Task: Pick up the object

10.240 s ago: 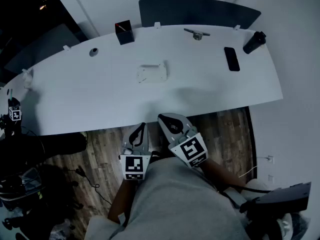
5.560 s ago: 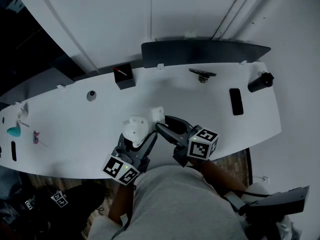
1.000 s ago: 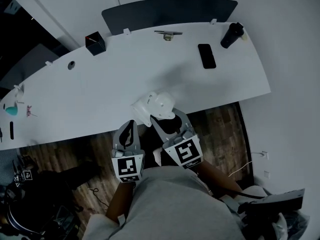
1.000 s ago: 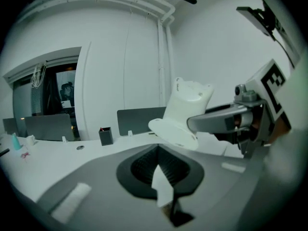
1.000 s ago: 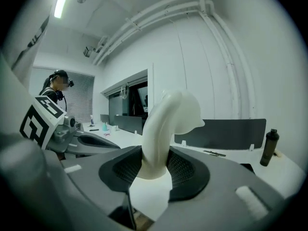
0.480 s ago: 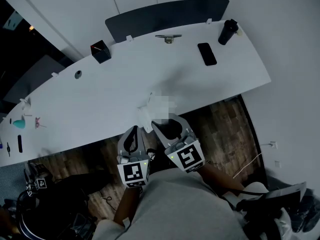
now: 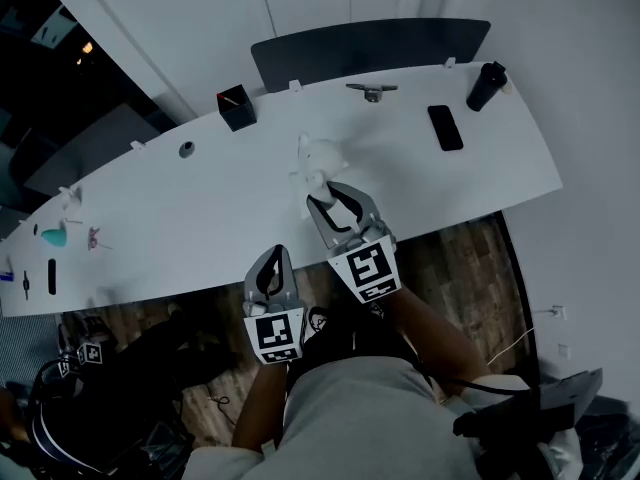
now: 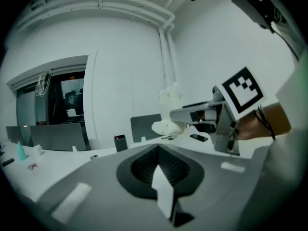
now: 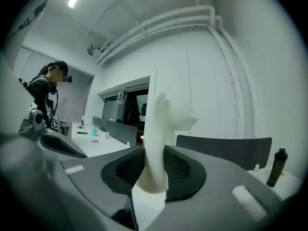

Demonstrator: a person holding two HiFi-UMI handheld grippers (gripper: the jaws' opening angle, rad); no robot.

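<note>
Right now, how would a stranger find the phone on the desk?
Look at the long white desk, toward its right end. The phone lies flat there, close to the upright dark bottle; it alone is a thin black slab.

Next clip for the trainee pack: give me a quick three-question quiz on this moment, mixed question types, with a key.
1. True or false: the left gripper holds the white object.
2. Which lies nearest the black bottle on the table? A) black phone B) black pen box C) teal item
3. Fill in: the left gripper's jaws are ____.

Key
1. False. The right gripper holds it, and its jaws have just been closing further on it.
2. A.
3. Shut, with nothing between them.
</note>
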